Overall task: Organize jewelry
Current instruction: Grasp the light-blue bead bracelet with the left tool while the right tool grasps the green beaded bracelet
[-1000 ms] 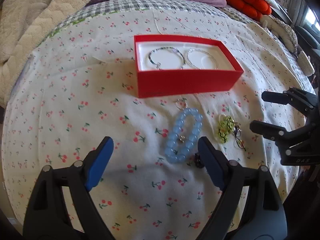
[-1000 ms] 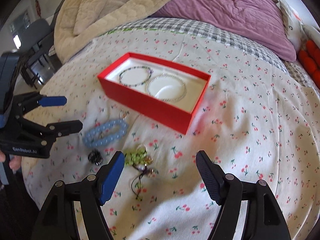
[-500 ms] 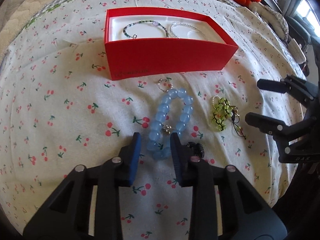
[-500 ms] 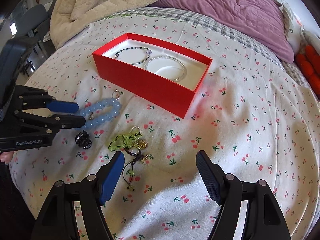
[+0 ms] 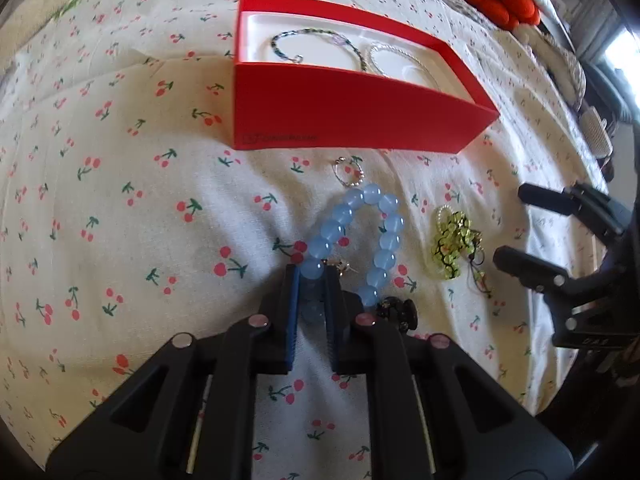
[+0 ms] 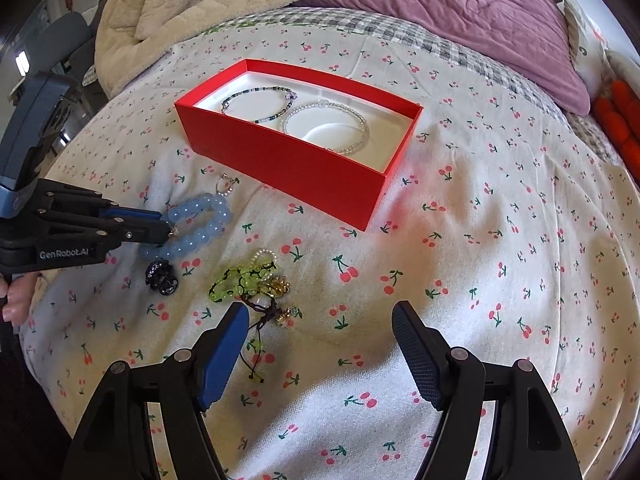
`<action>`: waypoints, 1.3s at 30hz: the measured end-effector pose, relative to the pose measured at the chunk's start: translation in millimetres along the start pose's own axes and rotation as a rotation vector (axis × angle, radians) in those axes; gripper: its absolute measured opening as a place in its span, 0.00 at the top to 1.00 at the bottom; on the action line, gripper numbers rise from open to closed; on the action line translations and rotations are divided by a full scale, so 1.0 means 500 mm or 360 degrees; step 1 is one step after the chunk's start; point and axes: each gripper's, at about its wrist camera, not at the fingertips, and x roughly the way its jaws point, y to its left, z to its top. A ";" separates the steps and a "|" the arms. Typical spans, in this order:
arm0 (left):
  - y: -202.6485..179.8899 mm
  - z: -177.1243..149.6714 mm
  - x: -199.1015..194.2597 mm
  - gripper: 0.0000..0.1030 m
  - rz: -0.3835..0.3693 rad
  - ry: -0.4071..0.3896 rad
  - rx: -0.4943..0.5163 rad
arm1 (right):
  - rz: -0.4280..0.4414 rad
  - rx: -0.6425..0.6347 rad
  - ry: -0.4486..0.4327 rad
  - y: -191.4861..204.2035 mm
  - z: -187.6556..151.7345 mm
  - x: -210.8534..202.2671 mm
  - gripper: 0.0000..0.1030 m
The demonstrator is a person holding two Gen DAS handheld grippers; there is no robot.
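Between the jaws of the left gripper point(image 5: 312, 284) sits the near end of the blue bead bracelet point(image 5: 360, 240), pinched on 1 or 2 of its smooth, translucent round beads while the rest of the loop lies on the bed ahead of the jaws. Beyond it stands the red box point(image 6: 304, 160), a rigid card rectangle with a white liner, holding 2 thin beaded strands: 1 dark and multicoloured, 1 pale and clear. So 2 pieces look stored and a 3rd is gripped but not yet lifted. Left on the cherry-print sheet point(image 6: 500, 240) are a small wire ring point(image 5: 349, 171) just past the bracelet, a black sparkly clip point(image 6: 161, 278) right of the left jaws, and a tangled yellow-green bead cluster point(image 6: 244, 280) with dark cord just ahead of the right gripper point(image 6: 320, 340), whose jaws are spread wide and hold nothing
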 end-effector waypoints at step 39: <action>0.021 0.012 -0.185 0.87 0.0048 -0.0359 -0.0148 | 0.0222 -0.0065 -0.0015 0.070 0.020 0.018 0.95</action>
